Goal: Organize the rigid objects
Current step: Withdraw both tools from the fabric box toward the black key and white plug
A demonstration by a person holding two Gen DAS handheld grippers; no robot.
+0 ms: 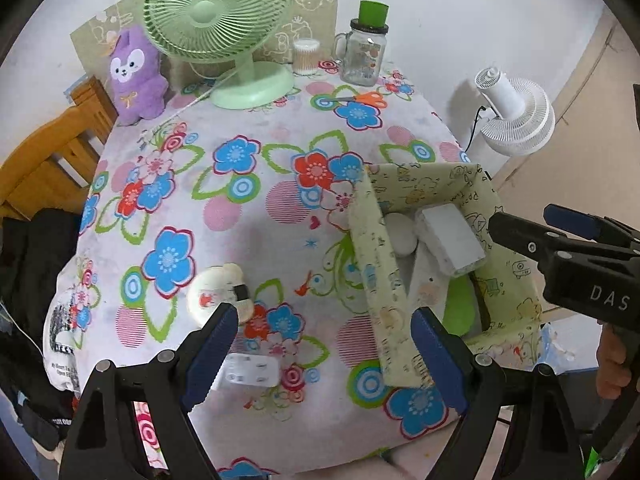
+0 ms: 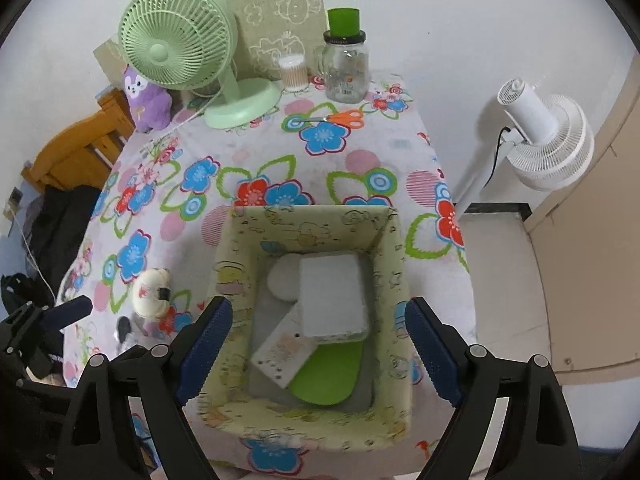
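Observation:
A pale green patterned fabric box (image 2: 236, 276) stands on the flowered tablecloth (image 2: 248, 152) at the near right. In it lie a white rectangular case (image 2: 334, 296), a white oval piece (image 2: 282, 280), a printed card box (image 2: 284, 354) and a flat green piece (image 2: 326, 376). My right gripper (image 2: 318, 304) hangs open above the box, with nothing between its fingers. My left gripper (image 1: 325, 312) is open over the cloth, left of the box (image 1: 372, 260). Near its left finger sit a round cream object with a black clip (image 1: 208, 292) and a white plug (image 1: 250, 372). The right gripper (image 1: 524, 216) also shows over the box's right wall.
Along the back stand a green desk fan (image 1: 218, 12), a purple plush (image 1: 136, 76), a swab tub (image 1: 306, 56) and a glass jar with a green cup on top (image 1: 364, 52). Orange scissors (image 1: 364, 98) lie nearby. A white fan (image 2: 548, 140) stands right of the table, a wooden chair (image 1: 48, 152) left.

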